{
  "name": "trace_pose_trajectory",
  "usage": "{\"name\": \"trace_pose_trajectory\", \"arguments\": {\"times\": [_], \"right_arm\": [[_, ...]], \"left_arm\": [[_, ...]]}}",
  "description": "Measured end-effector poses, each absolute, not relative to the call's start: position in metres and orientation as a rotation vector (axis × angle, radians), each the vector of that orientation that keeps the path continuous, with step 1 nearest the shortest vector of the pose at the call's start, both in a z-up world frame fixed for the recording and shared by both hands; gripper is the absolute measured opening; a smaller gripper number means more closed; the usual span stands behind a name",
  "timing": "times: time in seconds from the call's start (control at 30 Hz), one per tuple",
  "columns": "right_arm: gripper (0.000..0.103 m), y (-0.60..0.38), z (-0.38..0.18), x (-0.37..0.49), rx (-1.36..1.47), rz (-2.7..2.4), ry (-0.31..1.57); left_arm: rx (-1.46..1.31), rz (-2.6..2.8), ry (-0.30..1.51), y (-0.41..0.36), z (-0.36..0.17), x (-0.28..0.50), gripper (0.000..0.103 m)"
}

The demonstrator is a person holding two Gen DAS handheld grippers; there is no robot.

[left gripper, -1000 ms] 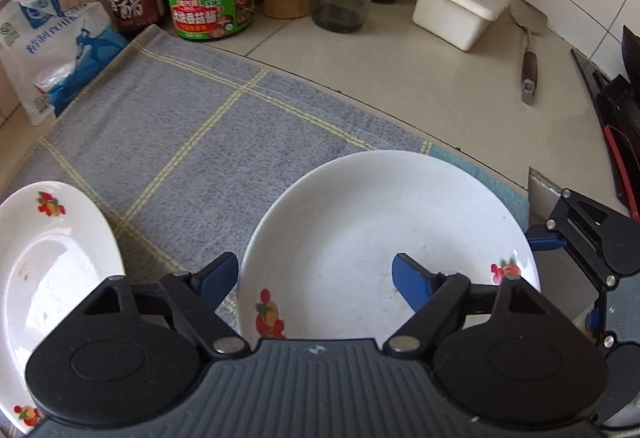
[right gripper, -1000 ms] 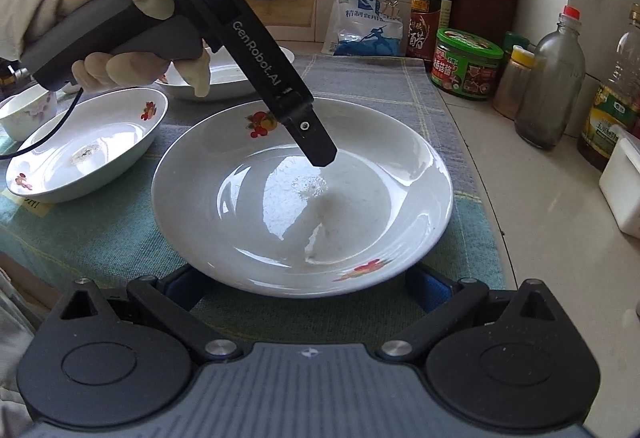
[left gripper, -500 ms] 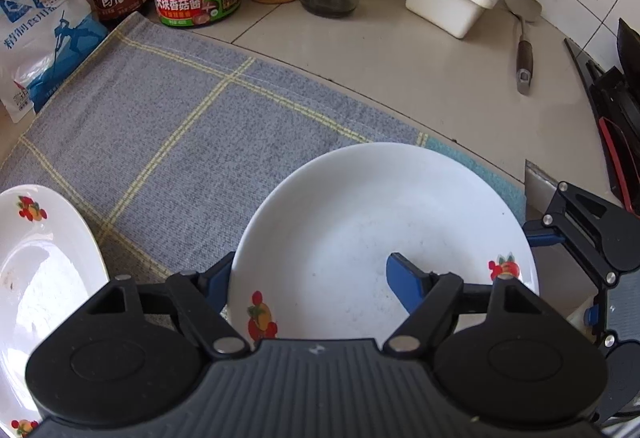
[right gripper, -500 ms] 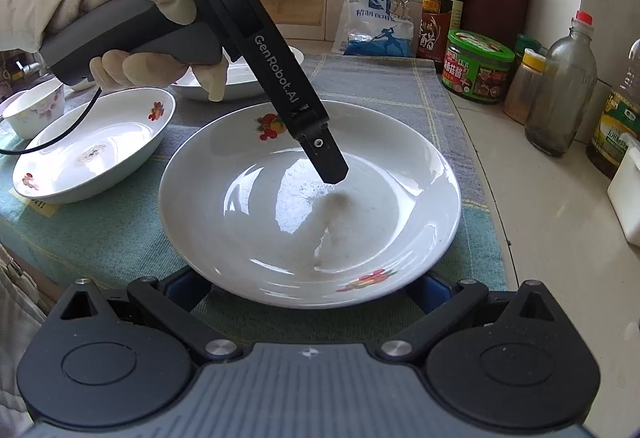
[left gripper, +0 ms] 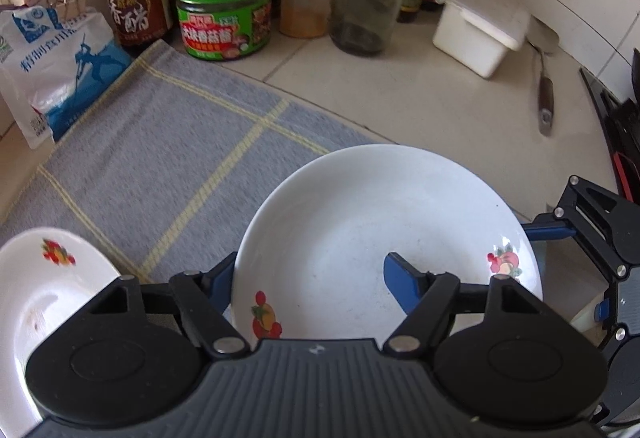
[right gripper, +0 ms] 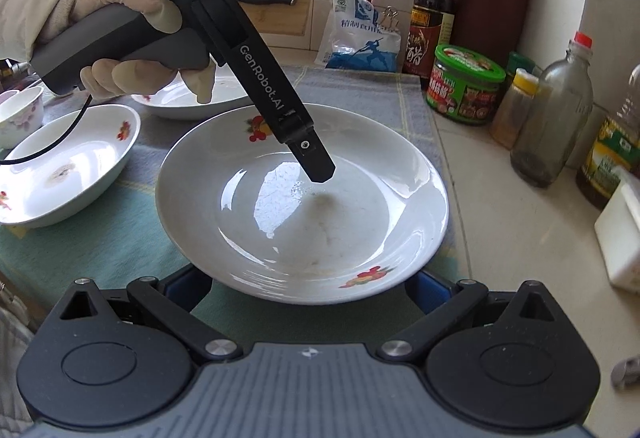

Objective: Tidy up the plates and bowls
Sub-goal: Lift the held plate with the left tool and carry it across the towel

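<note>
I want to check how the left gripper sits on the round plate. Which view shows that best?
Left wrist view: the left gripper straddles the round plate rim, closing, one finger inside, one outside. The right wrist view shows only one finger tip inside the dish.

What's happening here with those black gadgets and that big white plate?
A person holds a handheld gripper in each hand at a kitchen counter. The left gripper straddles the rim of the large white plate, one finger inside and the other outside, and its jaws are closing. The right gripper sits open at the plate's opposite edge, fingers beneath the rim. The plate lies on a grey cloth, with an oval dish beside it.
</note>
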State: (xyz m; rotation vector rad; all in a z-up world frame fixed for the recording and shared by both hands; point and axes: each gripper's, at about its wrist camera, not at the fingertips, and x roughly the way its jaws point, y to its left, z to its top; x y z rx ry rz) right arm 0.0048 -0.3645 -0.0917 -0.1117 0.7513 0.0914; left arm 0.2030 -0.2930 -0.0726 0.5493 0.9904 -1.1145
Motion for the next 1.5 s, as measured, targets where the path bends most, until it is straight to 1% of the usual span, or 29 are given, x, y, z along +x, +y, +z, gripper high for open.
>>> {"name": "trace_pose_trajectory", "arguments": {"times": [0.7,1.5], "right_arm": [[0.103,-0.407,-0.094,0.061,-0.154,0.100,0.730],[0.103,-0.413,-0.106,0.075,-0.153,0.097,0.755]], "left_arm": [[0.541,-1.089,0.931,-0.329,-0.072,0.254,0.075],[0.553,-1.075,0.939,-0.337,-0.086,0.264,0.075]]}}
